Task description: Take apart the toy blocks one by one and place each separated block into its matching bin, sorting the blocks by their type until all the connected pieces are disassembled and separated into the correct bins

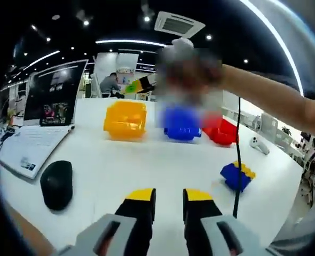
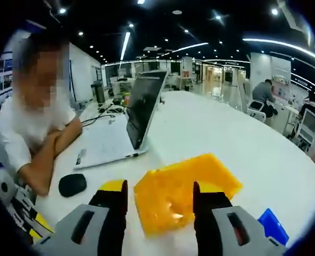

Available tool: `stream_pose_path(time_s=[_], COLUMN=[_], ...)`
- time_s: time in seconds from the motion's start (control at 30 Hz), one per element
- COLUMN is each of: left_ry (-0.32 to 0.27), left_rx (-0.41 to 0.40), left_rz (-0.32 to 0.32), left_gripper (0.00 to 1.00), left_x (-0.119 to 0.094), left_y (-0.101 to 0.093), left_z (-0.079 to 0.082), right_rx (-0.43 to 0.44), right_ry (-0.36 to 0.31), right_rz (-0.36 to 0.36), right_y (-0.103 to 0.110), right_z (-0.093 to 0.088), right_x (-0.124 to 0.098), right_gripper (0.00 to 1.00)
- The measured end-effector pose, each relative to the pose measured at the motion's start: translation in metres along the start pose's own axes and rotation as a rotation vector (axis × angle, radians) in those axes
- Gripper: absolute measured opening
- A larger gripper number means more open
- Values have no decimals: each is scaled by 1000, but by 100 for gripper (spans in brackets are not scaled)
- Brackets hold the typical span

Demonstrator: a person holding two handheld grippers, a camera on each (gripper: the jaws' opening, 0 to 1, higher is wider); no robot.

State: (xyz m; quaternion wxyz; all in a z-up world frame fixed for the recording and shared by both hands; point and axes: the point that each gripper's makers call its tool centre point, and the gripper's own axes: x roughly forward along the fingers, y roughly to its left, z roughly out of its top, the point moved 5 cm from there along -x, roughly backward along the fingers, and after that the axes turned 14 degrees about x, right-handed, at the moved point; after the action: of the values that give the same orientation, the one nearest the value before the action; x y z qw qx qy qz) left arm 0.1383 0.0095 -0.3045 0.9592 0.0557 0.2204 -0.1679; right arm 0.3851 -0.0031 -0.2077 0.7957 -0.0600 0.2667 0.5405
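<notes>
Table point(image 1: 163, 160) white, holding laptop point(image 1: 37, 133), mouse point(image 1: 56, 184), 3 bins point(image 1: 126, 120).

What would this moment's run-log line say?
left gripper: open, empty, above table | right gripper: open, over yellow bin | blue-yellow blocks: still joined on table

Left tool point(image 1: 169, 205) jaws narrowly parted; right tool point(image 2: 158, 200) spread wide, seemingly empty.

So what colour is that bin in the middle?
Blue: the middle bin shows best in the left gripper view.
</notes>
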Motion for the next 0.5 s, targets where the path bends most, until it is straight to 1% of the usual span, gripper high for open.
stream_pose_path(time_s=[0.03, 0.07, 0.1, 0.13, 0.17, 0.2, 0.23, 0.27, 0.3, 0.33, 0.37, 0.4, 0.43, 0.47, 0.5], left_ry=[7, 13, 12, 10, 7, 12, 15, 12, 0, -14, -31, -47, -55, -61, -58], left_rx=[11, 36, 54, 81, 101, 98, 100, 109, 112, 120, 151, 185, 204, 238, 285], left_rz=[-3, 0, 4, 1, 3, 16, 22, 19, 12, -3, -28, -39, -43, -48, -59], left_gripper=[20, 20, 19, 18, 18, 18, 18, 18, 18, 18, 17, 16, 15, 15, 15], left_x=[0, 1, 1, 2, 3, 6, 8, 11, 12, 14, 15, 15, 15, 15, 16], left_y=[-1, -2, -3, -5, -7, -7, -8, -10, -11, -15, -20, -24, -26, -30, -35], left_z=[1, 2, 3, 4, 4, 3, 3, 4, 7, 10, 15, 19, 22, 26, 28], right_rx=[-23, -34, -29, 4, 7, -26, -73, -158, -236, -295, -337, -388, -441, -459, -467], right_ry=[14, 33, 46, 68, 73, 73, 70, 80, 93, 111, 130, 148, 153, 184, 210], right_rz=[7, 48, 100, 211, 321, 395, 438, 466, 460, 441, 413, 365, 298, 234, 193], right_y=[5, 19, 30, 49, 71, 88, 104, 121, 129, 133, 135, 131, 125, 117, 112], right_z=[-3, -10, -14, -19, -25, -31, -41, -57, -72, -87, -104, -120, -135, -152, -163], right_x=[-11, -24, -33, -45, -61, -74, -91, -109, -123, -135, -147, -157, -166, -174, -180], right_gripper=[46, 39, 29, 22, 21, 20, 17, 12, 8, 4, 3, 3, 3, 3, 4])
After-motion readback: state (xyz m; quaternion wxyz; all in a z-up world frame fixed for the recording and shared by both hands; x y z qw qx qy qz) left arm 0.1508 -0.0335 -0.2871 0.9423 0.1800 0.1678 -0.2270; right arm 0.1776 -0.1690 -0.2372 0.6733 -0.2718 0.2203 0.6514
